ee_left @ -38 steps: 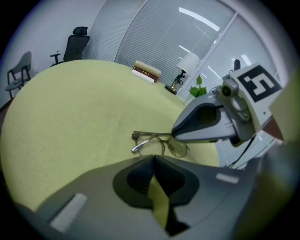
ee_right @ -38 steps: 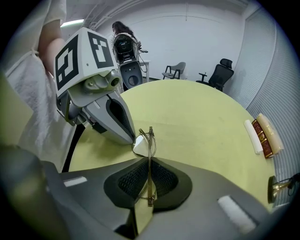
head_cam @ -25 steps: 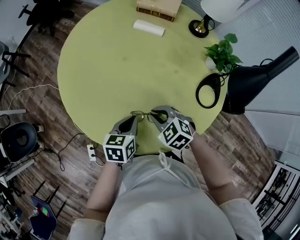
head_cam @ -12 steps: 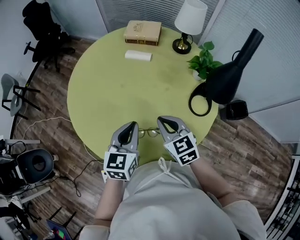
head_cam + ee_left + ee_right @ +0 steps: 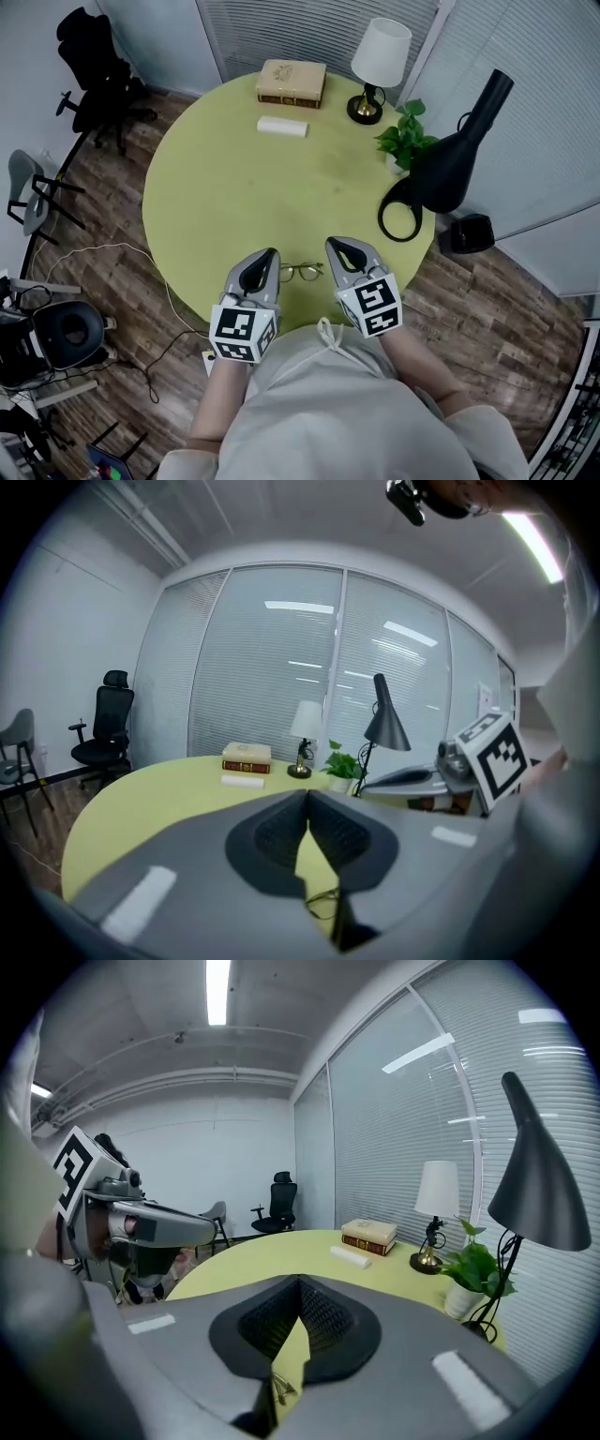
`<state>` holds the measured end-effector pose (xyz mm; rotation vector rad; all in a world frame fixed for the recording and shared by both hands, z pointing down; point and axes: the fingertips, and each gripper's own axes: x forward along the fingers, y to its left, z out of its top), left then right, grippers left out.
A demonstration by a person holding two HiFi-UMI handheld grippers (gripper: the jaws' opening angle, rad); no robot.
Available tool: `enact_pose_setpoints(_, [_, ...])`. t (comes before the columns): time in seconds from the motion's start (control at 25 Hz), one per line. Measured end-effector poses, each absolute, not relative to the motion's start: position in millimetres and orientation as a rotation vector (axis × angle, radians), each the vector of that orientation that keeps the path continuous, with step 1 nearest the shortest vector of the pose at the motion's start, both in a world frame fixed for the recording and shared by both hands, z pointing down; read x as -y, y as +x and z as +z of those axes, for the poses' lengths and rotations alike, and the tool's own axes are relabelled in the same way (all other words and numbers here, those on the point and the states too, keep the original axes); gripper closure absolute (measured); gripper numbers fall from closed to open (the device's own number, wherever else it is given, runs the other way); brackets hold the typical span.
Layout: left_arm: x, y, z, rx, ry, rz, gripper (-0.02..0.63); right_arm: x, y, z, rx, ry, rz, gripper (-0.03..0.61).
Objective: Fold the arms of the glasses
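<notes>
Thin gold wire-rimmed glasses lie on the round yellow-green table, near its front edge. I cannot tell how their arms stand. My left gripper is just left of the glasses, shut and empty. My right gripper is just right of them, also shut with nothing held. Neither touches the glasses. In the left gripper view the jaws of the left gripper meet at their tips and the glasses show low in the slit. In the right gripper view the right gripper looks the same, with the glasses below.
At the table's far side lie a book and a white oblong case. A white-shaded lamp, a small plant and a black desk lamp stand at the right rim. Office chairs stand on the floor at the left.
Both grippers have drawn back from the glasses and apart, and the glasses lie free between them. The head view has swung, showing more of the table.
</notes>
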<state>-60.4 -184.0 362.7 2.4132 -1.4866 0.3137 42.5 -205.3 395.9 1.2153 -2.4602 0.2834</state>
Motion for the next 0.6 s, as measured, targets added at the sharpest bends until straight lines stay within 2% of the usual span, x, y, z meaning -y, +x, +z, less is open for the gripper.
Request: enact_pose_setpoints(0.6, [164.1,-86.0,376.7,1.449,2.405,0.286,0.607,177.6,27.3,408.0,2.362,1.312,0.280,0.580])
